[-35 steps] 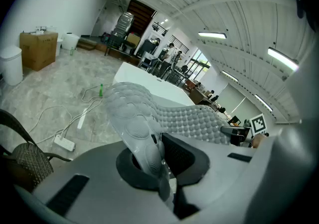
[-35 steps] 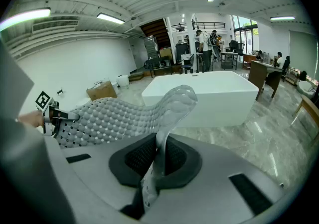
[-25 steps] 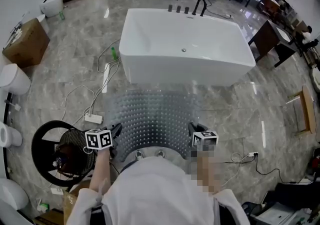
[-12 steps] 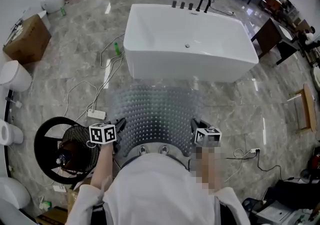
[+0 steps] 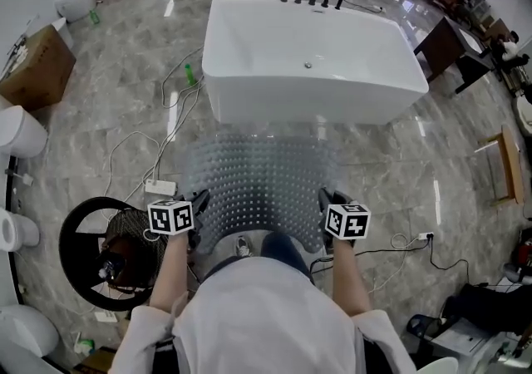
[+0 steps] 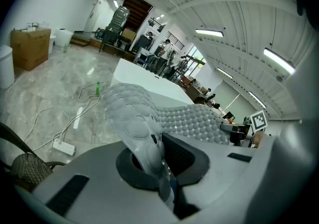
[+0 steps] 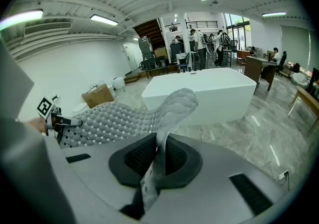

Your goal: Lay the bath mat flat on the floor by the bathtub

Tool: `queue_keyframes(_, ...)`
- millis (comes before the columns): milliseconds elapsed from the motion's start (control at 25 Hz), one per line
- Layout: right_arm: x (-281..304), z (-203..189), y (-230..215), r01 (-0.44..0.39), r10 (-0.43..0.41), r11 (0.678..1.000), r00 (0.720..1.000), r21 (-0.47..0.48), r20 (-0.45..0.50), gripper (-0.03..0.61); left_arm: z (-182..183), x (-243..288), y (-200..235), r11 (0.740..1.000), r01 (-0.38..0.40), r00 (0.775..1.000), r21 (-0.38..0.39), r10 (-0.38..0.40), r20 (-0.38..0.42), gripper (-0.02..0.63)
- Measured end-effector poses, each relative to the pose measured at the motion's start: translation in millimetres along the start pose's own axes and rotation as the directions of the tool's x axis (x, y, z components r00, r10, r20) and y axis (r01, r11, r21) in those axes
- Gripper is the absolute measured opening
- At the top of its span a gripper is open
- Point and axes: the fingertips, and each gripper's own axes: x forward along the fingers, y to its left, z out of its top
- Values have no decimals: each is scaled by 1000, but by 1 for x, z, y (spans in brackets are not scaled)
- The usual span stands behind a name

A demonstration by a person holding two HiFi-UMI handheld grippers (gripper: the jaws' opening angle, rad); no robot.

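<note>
A clear bath mat [image 5: 258,185] with rows of round bumps hangs spread between my two grippers, above the marble floor just in front of the white bathtub [image 5: 307,65]. My left gripper [image 5: 196,213] is shut on the bath mat's near left corner [image 6: 144,141]. My right gripper [image 5: 327,208] is shut on its near right corner [image 7: 162,143]. In both gripper views the mat [image 7: 109,121] sags between the jaws, and the tub [image 7: 199,93] stands beyond it. The mat's far edge reaches toward the tub's base.
A round black stand with a dark basket [image 5: 112,243] stands at my left. White cables and a power strip [image 5: 158,188] lie left of the mat. A green bottle [image 5: 189,75] stands by the tub's left end. Another cable and plug [image 5: 416,239] lie to the right. A cardboard box [image 5: 33,65] is far left.
The mat and both grippers have shifted slightly forward toward the tub. Both grips stay shut on the mat's corners.
</note>
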Motion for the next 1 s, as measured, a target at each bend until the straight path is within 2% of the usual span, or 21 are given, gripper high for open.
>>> queue_keyframes(360,39,20,-18,-30,30,1000,999,10,-43,35,22,31,11,999,-34,999,-31,34,-19,41)
queue_keyframes(640,67,45,-49,-75,76,997,995,8,-62,37,46,63,2,996,-72,997,-45,71,-16,40)
queue_keyframes(1000,99,67,-89,-112,110,994,990,-18,-89,37,58,93,-5,985,-133,991,-113,133,0,41)
